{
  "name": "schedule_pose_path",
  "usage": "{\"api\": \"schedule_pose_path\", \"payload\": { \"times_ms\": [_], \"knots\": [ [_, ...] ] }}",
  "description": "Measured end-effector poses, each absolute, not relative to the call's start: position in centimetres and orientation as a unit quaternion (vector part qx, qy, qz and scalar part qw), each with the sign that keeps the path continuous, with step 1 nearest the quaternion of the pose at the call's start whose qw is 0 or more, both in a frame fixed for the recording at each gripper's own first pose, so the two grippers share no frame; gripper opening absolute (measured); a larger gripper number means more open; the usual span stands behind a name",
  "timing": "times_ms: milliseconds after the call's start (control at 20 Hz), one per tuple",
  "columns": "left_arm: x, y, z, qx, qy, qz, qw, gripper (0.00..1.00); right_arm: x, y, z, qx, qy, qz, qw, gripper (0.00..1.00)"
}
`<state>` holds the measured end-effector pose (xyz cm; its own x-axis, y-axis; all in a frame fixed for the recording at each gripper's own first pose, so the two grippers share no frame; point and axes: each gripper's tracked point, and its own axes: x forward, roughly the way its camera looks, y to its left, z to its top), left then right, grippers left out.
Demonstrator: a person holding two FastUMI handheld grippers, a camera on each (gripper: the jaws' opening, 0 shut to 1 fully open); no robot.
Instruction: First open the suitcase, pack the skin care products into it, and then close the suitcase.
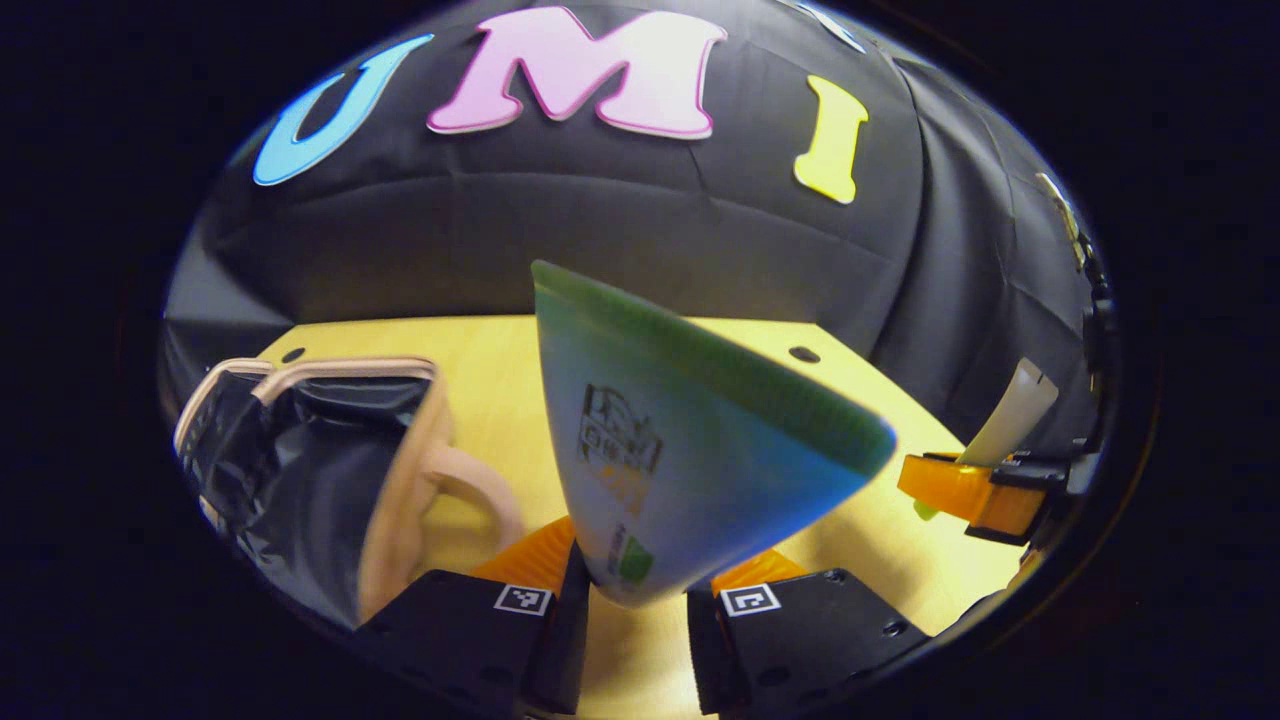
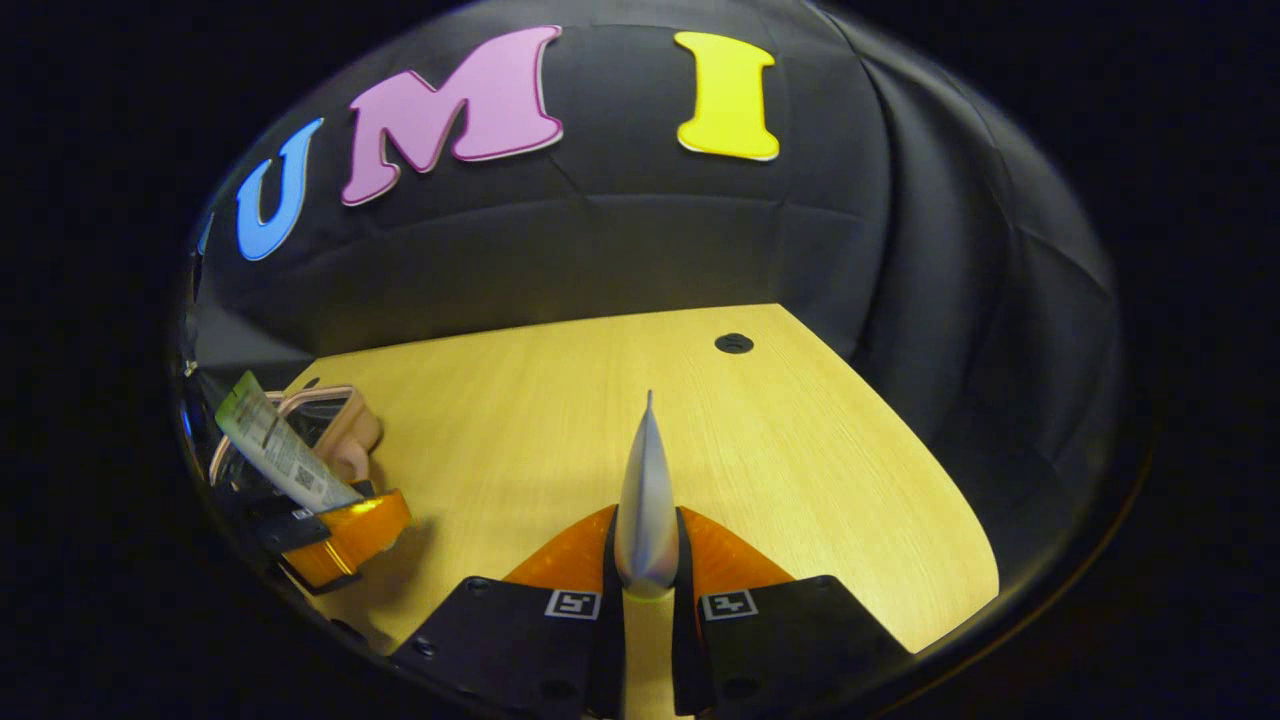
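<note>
Pinching a green-and-white tube [image 1: 690,450] near its cap end, the left gripper [image 1: 637,598] fills the lower centre of the left gripper view, the tube's crimped edge fanning up toward the frame's middle. The open suitcase [image 1: 300,470] sits at the left on the wooden table [image 1: 500,380] — pale shell, dark lining, handle facing right. In the right gripper view, the right gripper [image 2: 647,590] is closed on a silver tube [image 2: 647,500], seen edge-on at lower centre, its tip pointing up.
</note>
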<state>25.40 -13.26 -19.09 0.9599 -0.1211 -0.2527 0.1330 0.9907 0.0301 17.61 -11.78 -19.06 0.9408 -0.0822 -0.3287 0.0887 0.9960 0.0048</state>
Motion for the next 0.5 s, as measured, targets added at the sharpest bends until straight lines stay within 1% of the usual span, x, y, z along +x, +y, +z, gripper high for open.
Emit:
{"api": "schedule_pose_path", "payload": {
  "times_ms": [100, 150, 200, 300, 350, 400, 500],
  "knots": [
    [22.5, -9.8, -16.5, 0.024, 0.126, -0.050, 0.990, 0.47, 15.8, -9.2, -17.5, -0.001, 0.170, -0.014, 0.985, 0.21],
    [21.2, -7.7, -15.2, 0.026, 0.126, -0.041, 0.991, 0.43, 14.9, -7.7, -16.7, -0.004, 0.172, 0.001, 0.985, 0.22],
    [20.0, -5.4, -14.0, 0.026, 0.125, -0.027, 0.991, 0.47, 14.1, -6.2, -15.8, -0.009, 0.171, 0.017, 0.985, 0.22],
    [18.7, -0.5, -12.9, 0.017, 0.138, -0.003, 0.990, 0.47, 13.0, -2.9, -14.3, -0.018, 0.168, 0.047, 0.985, 0.21],
    [18.4, 2.1, -13.0, 0.010, 0.156, 0.010, 0.988, 0.50, 12.6, -1.3, -13.6, -0.015, 0.168, 0.062, 0.984, 0.22],
    [18.1, 4.3, -13.7, 0.003, 0.181, 0.017, 0.983, 0.47, 12.3, 0.3, -13.1, -0.007, 0.169, 0.077, 0.982, 0.21],
    [18.4, 7.7, -15.4, -0.007, 0.231, 0.023, 0.973, 0.47, 12.2, 3.8, -12.3, 0.002, 0.169, 0.115, 0.979, 0.21]
  ]
}}
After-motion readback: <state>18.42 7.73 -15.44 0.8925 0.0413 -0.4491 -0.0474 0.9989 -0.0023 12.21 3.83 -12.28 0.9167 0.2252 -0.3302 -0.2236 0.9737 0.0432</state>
